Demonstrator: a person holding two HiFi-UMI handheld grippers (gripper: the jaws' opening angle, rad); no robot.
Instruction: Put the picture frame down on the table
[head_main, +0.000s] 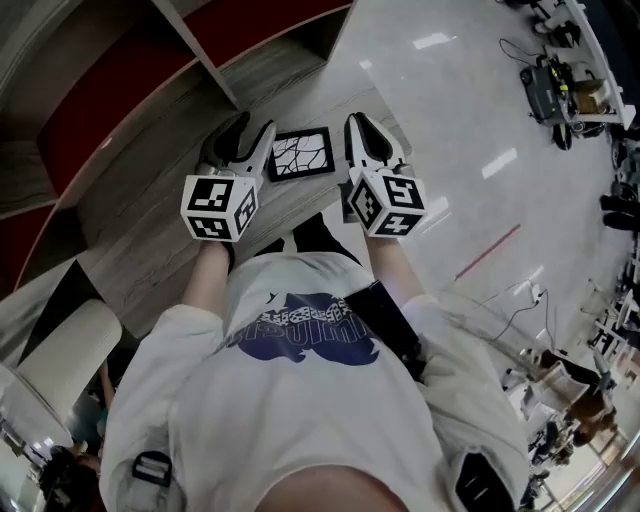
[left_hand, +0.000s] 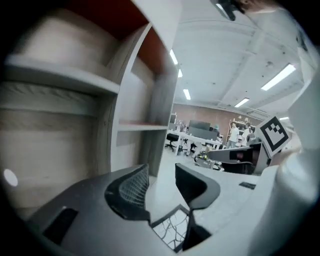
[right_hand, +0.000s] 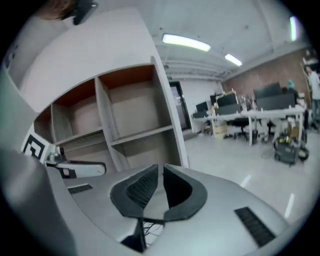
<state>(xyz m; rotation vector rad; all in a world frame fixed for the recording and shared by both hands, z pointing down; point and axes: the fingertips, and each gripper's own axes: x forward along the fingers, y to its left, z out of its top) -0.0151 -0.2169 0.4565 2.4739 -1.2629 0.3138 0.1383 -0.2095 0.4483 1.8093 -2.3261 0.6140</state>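
The picture frame (head_main: 300, 152) has a black border and a white face with dark crack-like lines. It lies flat on the grey wood table (head_main: 150, 230), between my two grippers. My left gripper (head_main: 252, 135) sits at its left edge with the jaws apart; in the left gripper view (left_hand: 162, 175) nothing is between them and a corner of the frame (left_hand: 172, 230) shows below. My right gripper (head_main: 368, 135) sits at the frame's right edge. In the right gripper view (right_hand: 160, 170) its jaws are almost together with nothing between the pads, and the frame's edge (right_hand: 150, 224) shows beneath them.
An open shelving unit (head_main: 130, 90) with red back panels stands beyond the table, close ahead of both grippers (right_hand: 130, 115). Glossy floor (head_main: 470, 120) drops away to the right of the table. Equipment and cables (head_main: 560, 85) lie on it far off. A white seat (head_main: 60, 350) is at lower left.
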